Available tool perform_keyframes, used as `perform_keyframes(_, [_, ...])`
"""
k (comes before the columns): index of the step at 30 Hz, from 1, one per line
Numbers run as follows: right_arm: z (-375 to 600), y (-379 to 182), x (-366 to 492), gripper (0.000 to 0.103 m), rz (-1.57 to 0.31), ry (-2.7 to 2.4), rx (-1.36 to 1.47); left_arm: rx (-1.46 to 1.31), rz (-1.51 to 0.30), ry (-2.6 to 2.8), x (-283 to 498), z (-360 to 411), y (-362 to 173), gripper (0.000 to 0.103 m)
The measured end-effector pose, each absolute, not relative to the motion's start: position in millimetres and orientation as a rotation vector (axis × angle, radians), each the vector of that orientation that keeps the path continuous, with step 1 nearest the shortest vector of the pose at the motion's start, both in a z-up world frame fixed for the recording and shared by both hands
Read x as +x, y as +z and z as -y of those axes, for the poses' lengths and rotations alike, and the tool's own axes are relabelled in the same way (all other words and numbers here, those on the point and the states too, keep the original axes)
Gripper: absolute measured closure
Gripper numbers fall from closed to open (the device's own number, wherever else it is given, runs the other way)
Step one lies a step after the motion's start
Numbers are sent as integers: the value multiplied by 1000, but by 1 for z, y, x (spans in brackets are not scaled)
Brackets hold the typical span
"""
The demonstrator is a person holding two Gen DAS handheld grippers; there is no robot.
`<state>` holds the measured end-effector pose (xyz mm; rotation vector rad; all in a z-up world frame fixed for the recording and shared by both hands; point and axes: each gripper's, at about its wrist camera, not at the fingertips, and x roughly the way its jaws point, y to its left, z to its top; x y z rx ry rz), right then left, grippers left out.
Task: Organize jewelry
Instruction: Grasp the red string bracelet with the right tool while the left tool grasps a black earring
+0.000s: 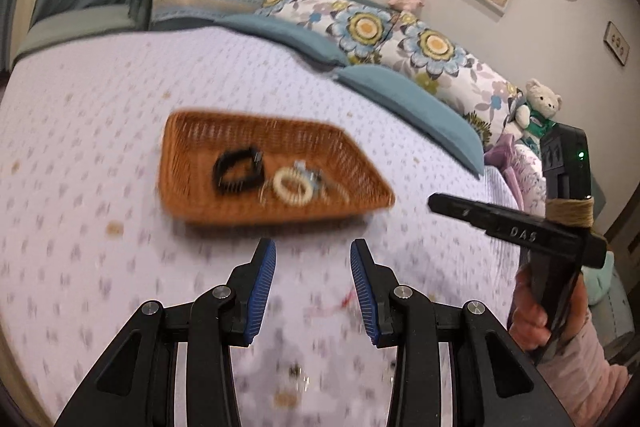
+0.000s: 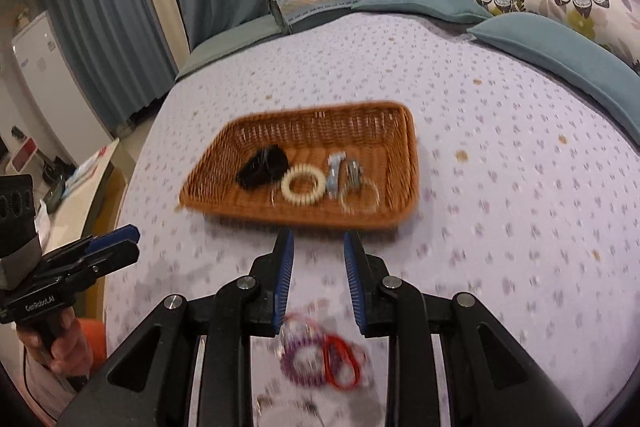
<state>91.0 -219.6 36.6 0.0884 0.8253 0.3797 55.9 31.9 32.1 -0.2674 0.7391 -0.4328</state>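
Both claws hang above the bed (image 2: 500, 155), empty, just short of the wicker basket (image 2: 408, 163). The left claw (image 1: 313, 255) stands apart with nothing between its pads; the right claw (image 2: 319, 247) is narrower, also gripping nothing. The basket already keeps a black band (image 2: 262, 165), a cream coil bracelet (image 2: 303, 185) and some clips together, which seems the point of it. A purple bracelet (image 2: 300, 359) and a red ring (image 2: 340, 361) lie loose on the bedspread under the right claw, likely next to go in.
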Motion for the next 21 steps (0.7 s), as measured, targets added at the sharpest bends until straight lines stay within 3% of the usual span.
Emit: perform_keyframes(21, [225,-43,66,74,-997,421,48,-240,-917,-401,32,-14,-47,63])
